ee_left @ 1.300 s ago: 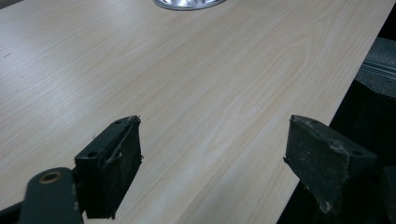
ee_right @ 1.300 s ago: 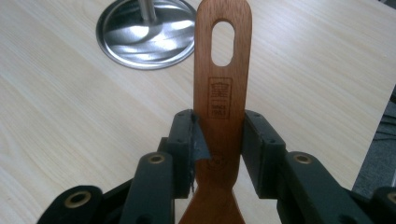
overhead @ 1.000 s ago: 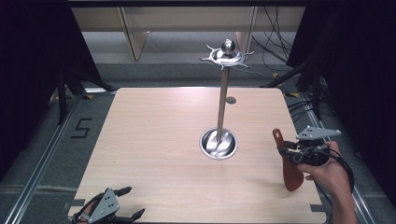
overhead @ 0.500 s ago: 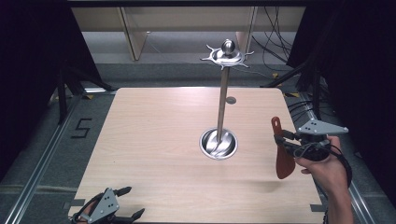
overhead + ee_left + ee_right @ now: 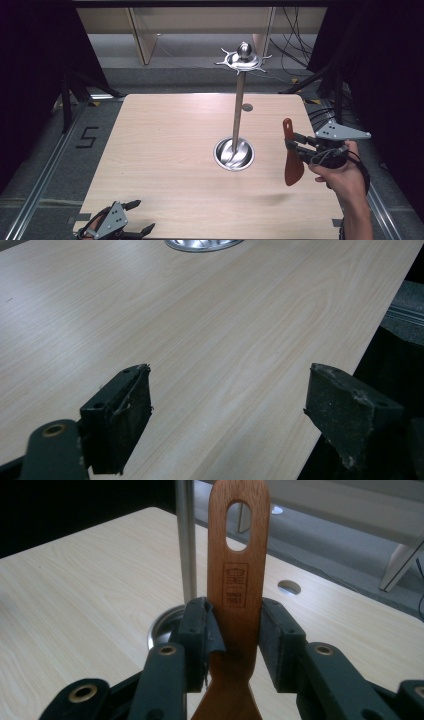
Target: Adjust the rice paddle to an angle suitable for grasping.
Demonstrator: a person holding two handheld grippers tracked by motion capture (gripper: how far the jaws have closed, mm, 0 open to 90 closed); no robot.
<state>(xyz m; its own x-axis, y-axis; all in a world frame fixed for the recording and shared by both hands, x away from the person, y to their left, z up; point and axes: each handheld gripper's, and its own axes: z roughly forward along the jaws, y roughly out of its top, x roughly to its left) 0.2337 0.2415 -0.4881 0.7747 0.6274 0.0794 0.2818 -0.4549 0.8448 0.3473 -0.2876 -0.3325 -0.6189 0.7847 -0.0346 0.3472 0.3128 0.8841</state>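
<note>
A reddish-brown wooden spatula (image 5: 291,156) hangs in the air over the table's right side, handle up and blade down. My right gripper (image 5: 296,145) is shut on its handle. In the right gripper view the handle (image 5: 237,575), with an oval hole near its end, stands upright between the two pads (image 5: 200,630). A tall steel stand (image 5: 239,107) rises from a round base (image 5: 233,153) at mid-table, topped by a hooked disc (image 5: 242,59). My left gripper (image 5: 136,217) rests at the table's front left corner, open and empty; its pads (image 5: 125,410) stand wide apart over bare wood.
The light wooden table (image 5: 165,150) has a small round hole (image 5: 247,107) behind the stand. Metal rails run along both sides of the table. Cables and wooden panels lie on the floor beyond its far edge.
My right gripper has risen with the spatula, lifting it off the table and swinging it upright, slightly toward the stand. The left gripper has stayed put.
</note>
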